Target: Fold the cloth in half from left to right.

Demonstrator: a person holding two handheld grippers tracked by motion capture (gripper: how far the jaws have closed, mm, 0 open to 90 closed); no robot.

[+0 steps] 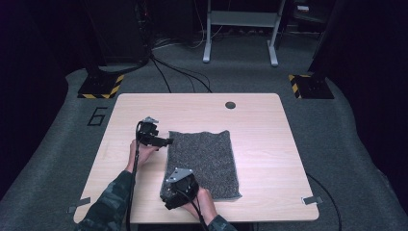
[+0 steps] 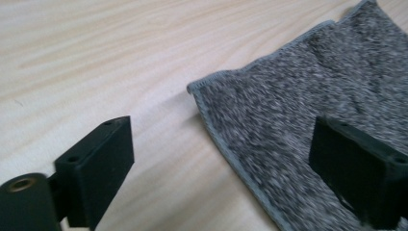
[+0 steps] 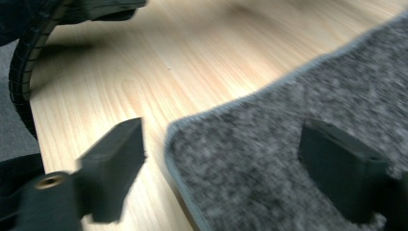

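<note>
Grey cloth [image 1: 204,163] lay flat mid-desk [image 1: 269,144], unfolded; left hand-held gripper [image 1: 168,141] and right hand-held gripper [image 1: 166,195] spread at its left corners, nothing pinched yet

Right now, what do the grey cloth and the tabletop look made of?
Grey cloth: looks like terry or microfibre fabric; speckled fuzzy pile, stitched hem, matte. Tabletop: pale wood-grain surface, smooth with a slight sheen; probably laminate or veneer, though solid wood can't be ruled out.
</note>
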